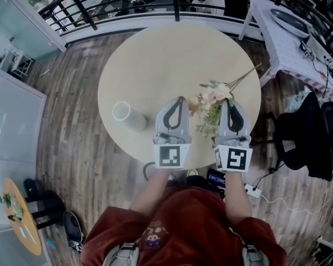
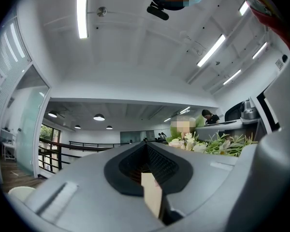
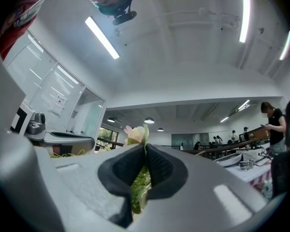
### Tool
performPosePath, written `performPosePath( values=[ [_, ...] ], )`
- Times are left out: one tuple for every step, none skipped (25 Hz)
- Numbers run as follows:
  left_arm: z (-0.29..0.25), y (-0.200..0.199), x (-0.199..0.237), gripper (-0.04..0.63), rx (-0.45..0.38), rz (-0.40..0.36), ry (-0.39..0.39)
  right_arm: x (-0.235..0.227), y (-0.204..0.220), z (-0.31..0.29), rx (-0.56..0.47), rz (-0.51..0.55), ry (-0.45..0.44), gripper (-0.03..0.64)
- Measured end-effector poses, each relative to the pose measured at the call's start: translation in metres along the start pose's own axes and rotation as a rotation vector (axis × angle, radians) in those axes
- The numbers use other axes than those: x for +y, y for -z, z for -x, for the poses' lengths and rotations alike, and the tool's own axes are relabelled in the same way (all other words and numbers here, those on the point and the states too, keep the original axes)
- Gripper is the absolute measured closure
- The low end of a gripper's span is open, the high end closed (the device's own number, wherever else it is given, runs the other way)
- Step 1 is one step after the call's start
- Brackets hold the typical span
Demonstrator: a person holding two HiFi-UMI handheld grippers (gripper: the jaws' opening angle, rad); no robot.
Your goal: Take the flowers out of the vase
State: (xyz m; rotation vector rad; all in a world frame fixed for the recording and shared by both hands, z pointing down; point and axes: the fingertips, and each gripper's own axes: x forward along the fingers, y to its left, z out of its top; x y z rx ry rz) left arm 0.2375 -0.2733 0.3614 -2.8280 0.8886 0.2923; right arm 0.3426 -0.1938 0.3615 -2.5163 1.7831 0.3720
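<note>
- While the person in the red top (image 1: 183, 226) is at the near edge of the round table (image 1: 155, 60), both grippers are held side by side over that edge. Their marker cubes are toward the person and their tips point at the table's middle.
- The right gripper (image 1: 227, 104) is clamped on the flowers (image 1: 211, 101). In its own view, green leaves and stem are pinched between the dark pads, and a pale bloom pokes up just above the tips.
- The flowers are out of the vase, on the right half of the table. The cream and pink blooms bunch between the two grippers' tips, and the thin stems run off toward the far right edge.
- The left gripper (image 1: 179, 101) has its jaws drawn together with no flower between them. It sits just left of the blooms (whether it brushes them I couldn't say).
- The white vase (image 1: 127, 115) is near the left edge, beside the left gripper and well apart from the bouquet. Its open rim shows, though I can't tell whether it is upright or tipped.
- A black railing (image 1: 100, 1) runs past the far edge, and a black chair (image 1: 305, 137) stands off the right edge on the wooden floor (image 1: 72, 143).
</note>
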Motion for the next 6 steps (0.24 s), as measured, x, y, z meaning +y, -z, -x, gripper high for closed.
performPosePath(
  values=[
    [0.0,0.0001,0.0,0.588,0.001,-0.001,0.001,-0.0001,0.0003,0.0,0.001,0.0,0.001,0.604],
    [0.0001,0.0004,-0.0002,0.588,0.004,-0.003,0.003,-0.0001,0.0004,0.0001,0.002,0.0,0.002,0.604],
    [0.0003,0.0006,-0.0003,0.588,0.006,-0.005,0.005,0.0001,0.0005,0.0003,0.002,0.0,0.003,0.604],
    [0.0008,0.0005,-0.0003,0.588,0.006,-0.006,0.006,0.0006,0.0003,0.0007,0.002,0.0,0.004,0.604],
    [0.0016,0.0002,-0.0002,0.588,0.005,-0.005,0.007,0.0013,0.0,0.0012,0.002,0.001,0.004,0.604],
    [0.0025,-0.0001,0.0,0.588,0.004,-0.005,0.007,0.002,-0.0004,0.0017,0.002,0.001,0.005,0.604]
  ],
)
